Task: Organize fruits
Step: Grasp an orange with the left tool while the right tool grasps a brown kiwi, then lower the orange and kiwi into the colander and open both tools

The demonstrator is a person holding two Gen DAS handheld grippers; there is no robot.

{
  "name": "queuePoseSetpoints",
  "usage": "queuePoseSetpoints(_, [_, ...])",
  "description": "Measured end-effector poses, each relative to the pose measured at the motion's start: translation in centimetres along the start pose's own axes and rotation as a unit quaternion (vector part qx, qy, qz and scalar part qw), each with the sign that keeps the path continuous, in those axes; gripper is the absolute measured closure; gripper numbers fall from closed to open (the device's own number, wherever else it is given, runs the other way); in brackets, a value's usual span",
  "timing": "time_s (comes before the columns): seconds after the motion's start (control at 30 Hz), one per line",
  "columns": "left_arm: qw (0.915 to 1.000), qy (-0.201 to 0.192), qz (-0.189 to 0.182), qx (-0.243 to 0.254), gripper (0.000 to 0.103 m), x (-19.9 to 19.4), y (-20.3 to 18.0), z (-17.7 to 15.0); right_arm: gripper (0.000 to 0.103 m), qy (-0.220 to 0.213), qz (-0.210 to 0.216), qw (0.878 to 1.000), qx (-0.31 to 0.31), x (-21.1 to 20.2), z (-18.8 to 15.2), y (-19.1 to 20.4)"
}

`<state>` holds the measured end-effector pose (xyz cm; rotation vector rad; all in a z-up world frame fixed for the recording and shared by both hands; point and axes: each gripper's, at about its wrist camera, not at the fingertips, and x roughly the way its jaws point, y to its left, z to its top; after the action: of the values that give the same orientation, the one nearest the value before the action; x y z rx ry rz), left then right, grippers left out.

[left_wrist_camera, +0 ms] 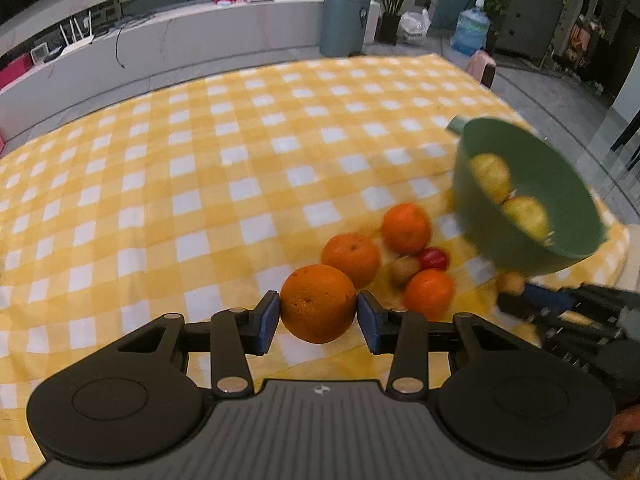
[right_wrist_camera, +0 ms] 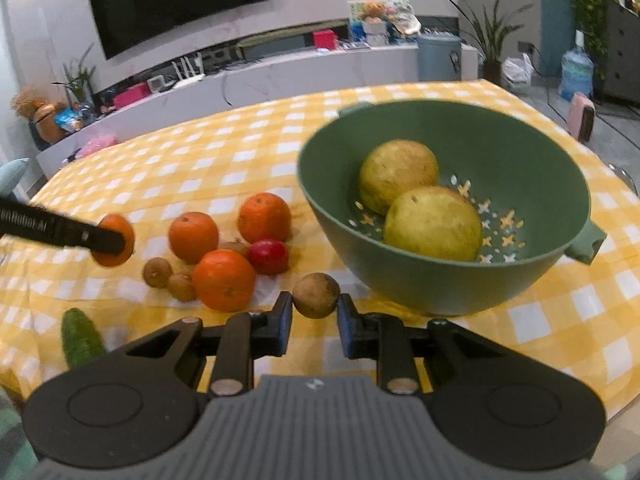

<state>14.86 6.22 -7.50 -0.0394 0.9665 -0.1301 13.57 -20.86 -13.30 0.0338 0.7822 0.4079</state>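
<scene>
Bowl [right_wrist_camera: 448,276]: just ahead-right of my right tongs [right_wrist_camera: 315,322], clamped on a kiwi [right_wrist_camera: 316,295]; left tongs [left_wrist_camera: 318,322], farther from bowl, grip an orange [left_wrist_camera: 318,303].

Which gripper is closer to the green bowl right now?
Right. The right gripper, shut on a small brown fruit, sits just in front of the green bowl. The left gripper, holding an orange, is across the fruit pile.

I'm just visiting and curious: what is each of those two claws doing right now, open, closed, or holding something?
Left gripper: closed on an orange.
Right gripper: closed on a small brown fruit.
</scene>
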Motion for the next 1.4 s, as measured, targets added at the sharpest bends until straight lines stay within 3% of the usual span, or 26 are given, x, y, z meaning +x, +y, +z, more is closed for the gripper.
queuePoseSetpoints(0.37, [0.9967,-0.025,-0.072,0.028,0.055,-3.0,-5.9,2.8,0.083,-0.054,0.016,0.998,-0.021,-6.4,1.2,-0.8])
queuePoseSetpoints(0.57, [0.9926,-0.020,-0.099,0.067,0.056,-2.2,-10.0,4.6,0.083,-0.042,-0.006,0.998,-0.053,-7.9,3.7,-3.9])
queuePoseSetpoints(0.77, [0.9866,0.000,-0.107,0.123,0.055,-0.1,-13.7,5.8,0.083,0.023,-0.010,0.997,-0.074,-6.5,6.7,-8.1])
queuePoseSetpoints(1.0, [0.9783,0.063,-0.089,0.176,0.055,3.1,-16.8,7.5,0.083,0.114,0.028,0.989,-0.092,-2.9,9.5,-10.8])
queuePoseSetpoints(1.4, [0.9641,0.147,-0.075,0.208,0.055,7.6,-17.9,9.4,0.083,0.221,0.056,0.968,-0.102,2.0,10.6,-12.0])
